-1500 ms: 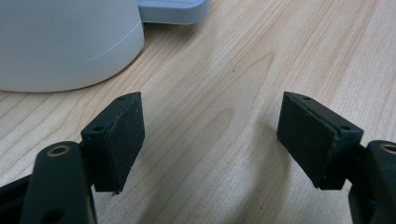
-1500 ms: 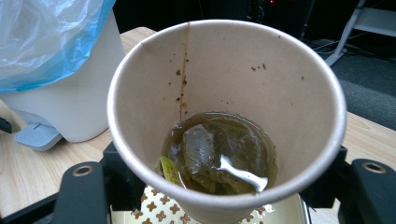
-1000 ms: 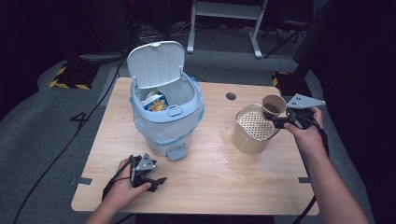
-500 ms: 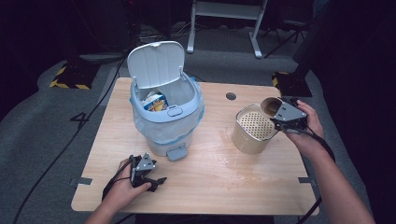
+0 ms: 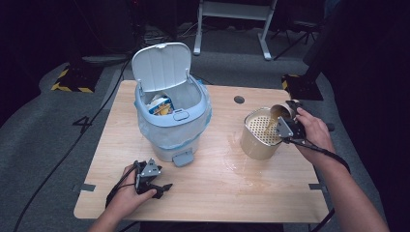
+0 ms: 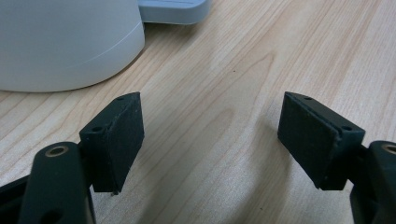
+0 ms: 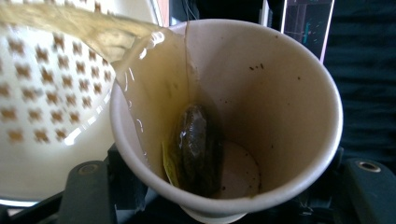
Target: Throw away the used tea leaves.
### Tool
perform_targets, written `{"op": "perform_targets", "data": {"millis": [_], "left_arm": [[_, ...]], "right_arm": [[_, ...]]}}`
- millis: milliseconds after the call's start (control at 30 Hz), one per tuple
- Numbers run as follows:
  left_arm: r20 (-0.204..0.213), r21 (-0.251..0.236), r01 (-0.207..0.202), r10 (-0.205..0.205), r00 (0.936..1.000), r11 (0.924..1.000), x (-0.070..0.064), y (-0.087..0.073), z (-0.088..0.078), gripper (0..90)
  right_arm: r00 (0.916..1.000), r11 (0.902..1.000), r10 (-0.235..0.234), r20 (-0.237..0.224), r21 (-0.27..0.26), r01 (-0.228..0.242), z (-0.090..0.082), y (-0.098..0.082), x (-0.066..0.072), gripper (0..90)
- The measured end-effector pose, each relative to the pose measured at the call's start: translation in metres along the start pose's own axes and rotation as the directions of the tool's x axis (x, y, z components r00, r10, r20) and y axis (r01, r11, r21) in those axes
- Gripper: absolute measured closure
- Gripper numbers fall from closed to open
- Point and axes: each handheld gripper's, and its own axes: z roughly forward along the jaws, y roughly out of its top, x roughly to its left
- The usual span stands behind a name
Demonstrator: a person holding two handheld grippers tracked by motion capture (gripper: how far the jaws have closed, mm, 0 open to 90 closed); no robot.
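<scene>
paper cup [image 7: 224,116] clamped in right gripper [image 5: 288,126], tipped, pouring over the strainer pot [image 5: 258,140]

Paper cup [image 7: 261,107] in your right gripper [image 5: 288,126]: matt off-white paper with a rolled rim, inside wall wet and glossy where the brown liquid [image 7: 154,79] runs.
Tea bag [image 7: 196,149] at its bottom: soaked dark fabric-like pouch, shiny, with a yellow paper tag.
Strainer pot [image 5: 261,133] just past the cup's lip: cream, smooth, its insert perforated in a regular pattern; metal or plastic cannot be told.
Counter [image 6: 243,93] under your left gripper [image 6: 210,140]: pale wood-grain surface, smooth, with a soft sheen.
Gripper pads [image 6: 119,140]: matt black, slightly rough.
Bin [image 5: 169,116] ahead of your left gripper: smooth pale blue-grey plastic, satin finish, lined with a thin translucent bag [image 5: 167,135].
</scene>
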Motion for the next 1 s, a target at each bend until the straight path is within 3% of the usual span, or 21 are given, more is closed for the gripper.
{"op": "perform_targets", "data": {"millis": [67,133,200,233,300,367,433,467,500,567,633,700,800,867,900,967,1000], "left_arm": [[0.000,0.000,0.000,0.000,1.0000,1.0000,0.000,0.000,0.000,23.0],[0.000,0.000,0.000,0.000,1.0000,1.0000,0.000,0.000,0.000,22.9],[0.000,0.000,0.000,0.000,1.0000,1.0000,0.000,0.000,0.000,22.9],[0.000,0.000,0.000,0.000,1.0000,1.0000,0.000,0.000,0.000,22.9],[0.000,0.000,0.000,0.000,1.0000,1.0000,0.000,0.000,0.000,22.9],[0.000,0.000,0.000,0.000,1.0000,1.0000,0.000,0.000,0.000,23.0],[0.000,0.000,0.000,0.000,1.0000,1.0000,0.000,0.000,0.000,22.9],[0.000,0.000,0.000,0.000,1.0000,1.0000,0.000,0.000,0.000,23.0],[0.000,0.000,0.000,0.000,1.0000,1.0000,0.000,0.000,0.000,22.9],[0.000,0.000,0.000,0.000,1.0000,1.0000,0.000,0.000,0.000,22.9],[0.000,0.000,0.000,0.000,1.0000,1.0000,0.000,0.000,0.000,23.0],[0.000,0.000,0.000,0.000,1.0000,1.0000,0.000,0.000,0.000,22.9],[0.000,0.000,0.000,0.000,1.0000,1.0000,0.000,0.000,0.000,23.0],[0.000,0.000,0.000,0.000,1.0000,1.0000,0.000,0.000,0.000,22.9],[0.000,0.000,0.000,0.000,1.0000,1.0000,0.000,0.000,0.000,22.9],[0.000,0.000,0.000,0.000,1.0000,1.0000,0.000,0.000,0.000,22.9],[0.000,0.000,0.000,0.000,1.0000,1.0000,0.000,0.000,0.000,22.9]], "right_arm": [[0.9973,0.9970,-0.071,0.017,0.031,0.070,0.000,0.002,0.002,33.5],[0.9873,0.9878,-0.149,0.056,0.056,0.145,0.001,0.004,0.006,33.5],[0.9681,0.9707,-0.233,0.094,0.084,0.225,0.001,0.007,0.009,33.5],[0.9538,0.9577,-0.279,0.112,0.106,0.268,0.001,0.009,0.011,33.5],[0.9095,0.9177,-0.388,0.148,0.152,0.367,0.000,0.012,0.016,33.6],[0.8574,0.8710,-0.483,0.179,0.200,0.449,0.000,0.015,0.021,33.7],[0.7900,0.8118,-0.577,0.208,0.254,0.526,0.001,0.018,0.028,33.8],[0.7684,0.7921,-0.603,0.214,0.276,0.545,0.001,0.019,0.030,33.8],[0.7321,0.7598,-0.643,0.224,0.304,0.574,0.001,0.021,0.034,33.9],[0.6894,0.7233,-0.685,0.235,0.331,0.606,0.001,0.022,0.038,33.9],[0.6383,0.6791,-0.731,0.242,0.353,0.644,0.001,0.024,0.042,34.0],[0.6048,0.6517,-0.756,0.251,0.380,0.657,0.000,0.027,0.044,34.1],[0.5761,0.6286,-0.775,0.259,0.406,0.663,-0.002,0.029,0.045,34.1],[0.5717,0.6294,-0.775,0.270,0.415,0.657,-0.003,0.029,0.043,34.2],[0.5640,0.6229,-0.780,0.272,0.427,0.655,-0.004,0.029,0.041,34.2],[0.5557,0.6134,-0.787,0.267,0.432,0.661,-0.005,0.029,0.040,34.3],[0.5544,0.6131,-0.788,0.269,0.432,0.661,-0.005,0.029,0.039,34.3]]}}
